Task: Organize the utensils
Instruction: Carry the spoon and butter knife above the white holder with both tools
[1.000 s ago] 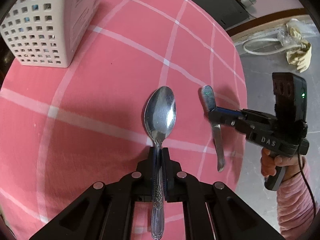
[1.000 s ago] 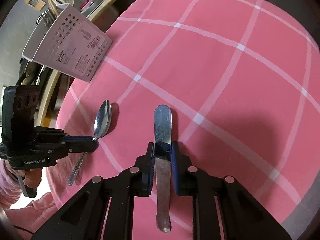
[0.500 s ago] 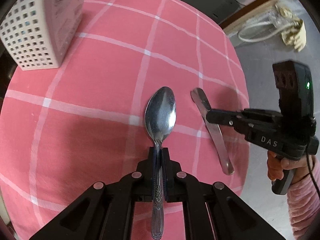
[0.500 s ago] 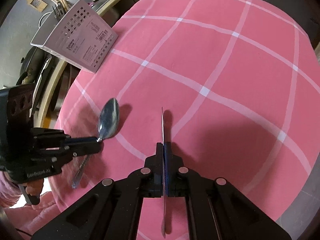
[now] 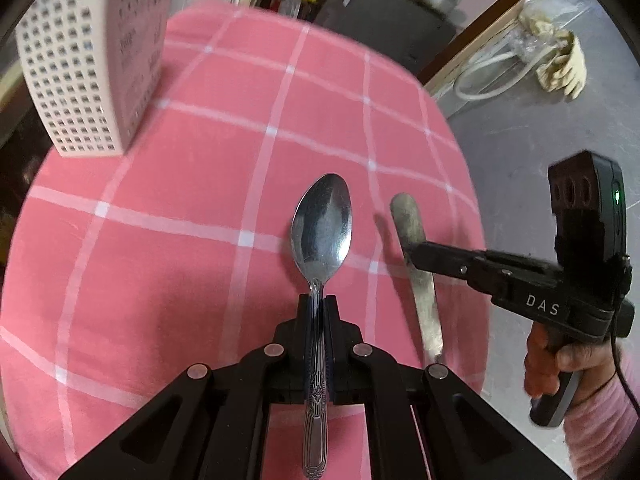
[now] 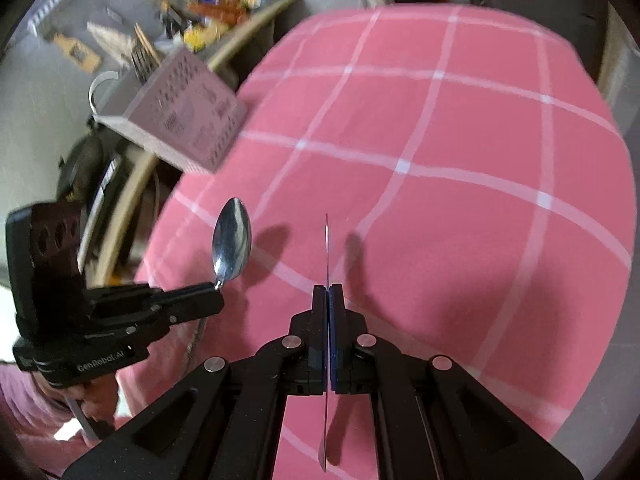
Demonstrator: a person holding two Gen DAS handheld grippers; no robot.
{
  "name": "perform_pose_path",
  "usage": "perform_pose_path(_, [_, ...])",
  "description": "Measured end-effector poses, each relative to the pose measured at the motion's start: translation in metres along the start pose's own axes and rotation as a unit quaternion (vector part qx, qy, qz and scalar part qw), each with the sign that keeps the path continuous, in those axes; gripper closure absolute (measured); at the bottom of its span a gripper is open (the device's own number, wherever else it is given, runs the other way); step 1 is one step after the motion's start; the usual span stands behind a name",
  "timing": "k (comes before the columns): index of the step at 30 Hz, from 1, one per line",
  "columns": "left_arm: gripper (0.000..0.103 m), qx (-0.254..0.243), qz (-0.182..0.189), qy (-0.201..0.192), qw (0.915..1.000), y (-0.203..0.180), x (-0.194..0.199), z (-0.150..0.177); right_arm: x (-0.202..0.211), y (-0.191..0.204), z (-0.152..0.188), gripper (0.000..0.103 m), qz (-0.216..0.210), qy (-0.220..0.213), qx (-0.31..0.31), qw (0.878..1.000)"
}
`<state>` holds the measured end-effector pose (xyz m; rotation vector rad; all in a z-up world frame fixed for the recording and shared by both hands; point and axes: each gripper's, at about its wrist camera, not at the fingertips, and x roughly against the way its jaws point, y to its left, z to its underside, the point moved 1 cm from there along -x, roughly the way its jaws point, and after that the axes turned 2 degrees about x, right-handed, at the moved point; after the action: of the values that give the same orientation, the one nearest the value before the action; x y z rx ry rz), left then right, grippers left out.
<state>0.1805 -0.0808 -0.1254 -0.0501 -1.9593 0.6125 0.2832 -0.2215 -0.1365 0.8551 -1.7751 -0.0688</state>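
Left gripper (image 5: 318,308) is clamped on the spoon (image 5: 322,228) at its neck; right gripper (image 6: 328,300) is clamped on the butter knife (image 5: 416,268), both lifted over the pink checked tablecloth (image 5: 180,184). Risk: thin blade pivoting or slipping. Perforated utensil caddy (image 5: 84,80) stands at the far left edge; room between is open

- Both grippers have risen above the pink checked tablecloth (image 5: 192,184); more floor and room clutter now shows beyond its far edge.
- The knife (image 6: 327,252) in the right gripper (image 6: 328,300) has turned from flat-side-up a second ago to edge-on.
- The white perforated holder (image 5: 84,76) now looks farther from the left gripper (image 5: 318,308) and its spoon (image 5: 322,228).
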Motion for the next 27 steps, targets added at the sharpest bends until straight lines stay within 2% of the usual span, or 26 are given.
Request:
perform_pose_path(6, [0.098, 0.002, 0.021, -0.075, 0.9969, -0.001, 0.039, -0.014, 0.038, 0.019, -0.006, 0.102, -0.01, -0.123, -0.024, 0.992])
perform_pose_path(9, [0.098, -0.01, 0.019, -0.112, 0.9935, -0.003, 0.061, -0.028, 0.057, 0.04, -0.012, 0.102, -0.005, -0.186, -0.018, 0.982])
perform_pose_path(14, [0.098, -0.034, 0.019, -0.18, 0.983, -0.007, 0.109, -0.057, 0.083, 0.072, -0.031, 0.102, -0.007, -0.261, 0.001, 0.965])
perform_pose_path(20, [0.098, -0.048, 0.018, -0.233, 0.9712, 0.002, 0.161, -0.086, 0.106, 0.111, -0.059, 0.102, -0.02, -0.324, 0.019, 0.946])
perform_pose_path(27, [0.098, -0.05, 0.02, -0.277, 0.9593, 0.015, 0.196, -0.114, 0.124, 0.154, -0.085, 0.102, -0.028, -0.375, 0.038, 0.926])
